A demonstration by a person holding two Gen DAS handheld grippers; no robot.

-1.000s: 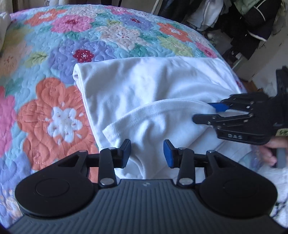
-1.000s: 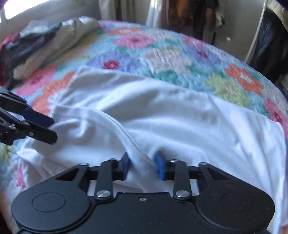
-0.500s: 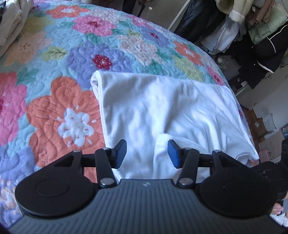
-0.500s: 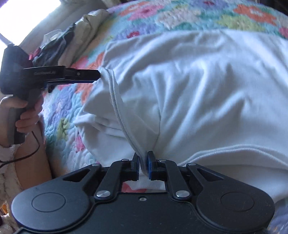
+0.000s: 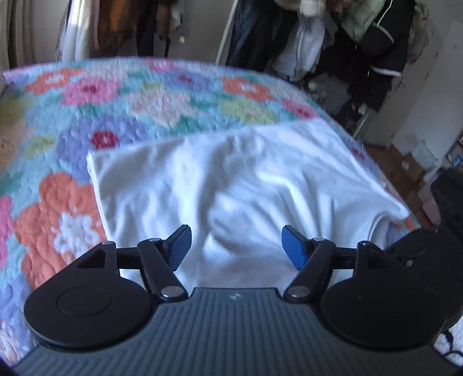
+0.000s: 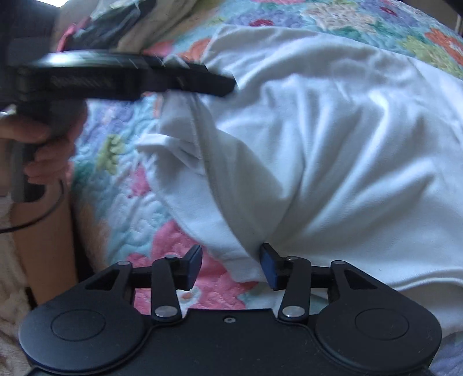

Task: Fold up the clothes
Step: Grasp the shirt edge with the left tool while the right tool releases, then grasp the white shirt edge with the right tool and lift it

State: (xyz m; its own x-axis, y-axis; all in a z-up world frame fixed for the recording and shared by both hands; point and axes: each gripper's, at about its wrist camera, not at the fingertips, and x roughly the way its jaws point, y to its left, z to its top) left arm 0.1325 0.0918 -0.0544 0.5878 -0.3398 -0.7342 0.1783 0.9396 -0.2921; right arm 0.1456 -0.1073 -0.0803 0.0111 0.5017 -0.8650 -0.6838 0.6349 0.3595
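A white garment (image 5: 246, 179) lies folded on the flowered quilt (image 5: 144, 98), its left edge straight and its right end near the side of the bed. My left gripper (image 5: 235, 245) hovers over the garment's near part; its jaws are opening and nothing is between them. In the right wrist view the same garment (image 6: 347, 144) fills the middle. My right gripper (image 6: 231, 264) sits low at its near hem, jaws opening, with a loose corner of the cloth lying between the pads, unpinched. The left gripper (image 6: 228, 84), held by a hand (image 6: 43, 144), shows blurred at upper left.
A heap of other clothes (image 6: 115, 20) lies on the quilt's far left. Jackets on a rack (image 5: 361, 43) stand beyond the bed. The floor with boxes (image 5: 416, 167) lies past the bed's right edge. The right gripper's body (image 5: 434, 251) is close by the left one.
The right gripper, shut on a raised fold of the white garment half a second ago, has opened and the fold has dropped. The left gripper's jaws have widened and its view has tipped up.
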